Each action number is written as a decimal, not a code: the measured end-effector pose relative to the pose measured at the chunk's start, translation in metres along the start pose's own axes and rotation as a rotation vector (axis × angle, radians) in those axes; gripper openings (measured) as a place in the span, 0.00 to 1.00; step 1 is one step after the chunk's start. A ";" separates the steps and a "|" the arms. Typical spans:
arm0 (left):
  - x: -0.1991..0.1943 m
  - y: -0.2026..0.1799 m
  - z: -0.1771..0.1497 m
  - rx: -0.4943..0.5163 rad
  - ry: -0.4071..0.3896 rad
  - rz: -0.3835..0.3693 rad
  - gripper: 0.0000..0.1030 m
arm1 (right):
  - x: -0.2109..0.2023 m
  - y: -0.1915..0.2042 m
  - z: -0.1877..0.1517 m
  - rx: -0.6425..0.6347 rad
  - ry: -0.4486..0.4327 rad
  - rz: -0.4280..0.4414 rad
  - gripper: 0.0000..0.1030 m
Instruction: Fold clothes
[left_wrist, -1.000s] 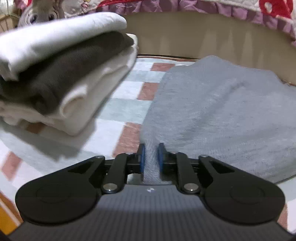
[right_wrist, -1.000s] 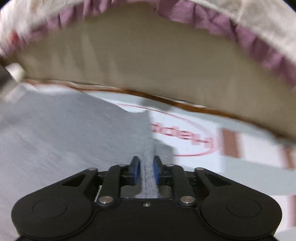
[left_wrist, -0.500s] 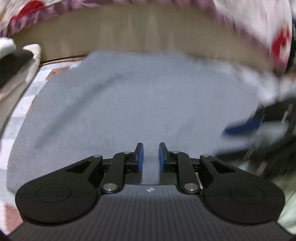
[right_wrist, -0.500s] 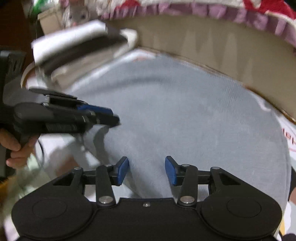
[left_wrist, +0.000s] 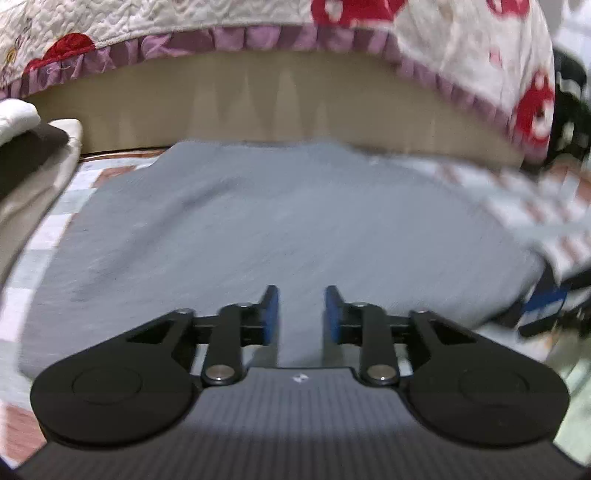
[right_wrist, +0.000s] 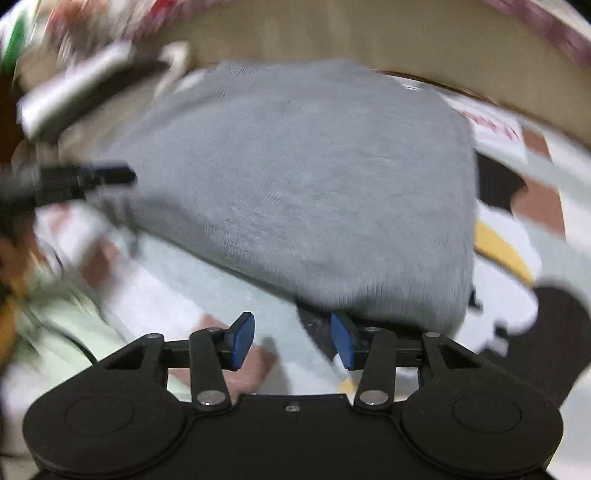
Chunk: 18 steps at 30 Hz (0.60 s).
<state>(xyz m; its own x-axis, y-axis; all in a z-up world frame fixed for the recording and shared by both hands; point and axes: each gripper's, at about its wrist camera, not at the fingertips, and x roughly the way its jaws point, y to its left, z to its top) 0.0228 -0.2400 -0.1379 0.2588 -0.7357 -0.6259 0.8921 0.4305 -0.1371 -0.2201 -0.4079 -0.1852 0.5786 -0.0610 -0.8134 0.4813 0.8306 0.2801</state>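
Grey garment (left_wrist: 280, 221) lies folded flat on checked mat (left_wrist: 48, 236), stack (left_wrist: 26, 155) at 10 o'clock. Left gripper (left_wrist: 301, 314) opening over cloth, nothing pinched. Right gripper (right_wrist: 291, 339) opening, empty, at near edge. Next: regrip corners evenly, keep edges aligned.

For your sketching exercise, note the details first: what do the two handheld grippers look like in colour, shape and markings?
Both the left gripper and right gripper are matte black, with two round lobes at the base, slim linkage arms with silver rivets, and flat blue pads on the jaws. The left body is finely ribbed and bears a small white mark.
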 end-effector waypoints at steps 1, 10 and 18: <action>0.007 -0.005 0.001 -0.004 0.022 -0.025 0.30 | -0.008 -0.007 -0.004 0.098 -0.036 0.016 0.55; 0.035 -0.004 -0.007 -0.103 0.176 -0.025 0.30 | -0.001 -0.061 -0.036 0.726 -0.332 0.118 0.64; 0.036 0.005 -0.009 -0.139 0.194 -0.037 0.30 | 0.028 -0.083 -0.029 0.902 -0.456 0.160 0.64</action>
<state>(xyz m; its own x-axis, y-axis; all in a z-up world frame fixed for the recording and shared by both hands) 0.0334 -0.2590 -0.1681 0.1389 -0.6439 -0.7524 0.8367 0.4828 -0.2587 -0.2628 -0.4619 -0.2464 0.7844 -0.3473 -0.5139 0.5836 0.1328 0.8011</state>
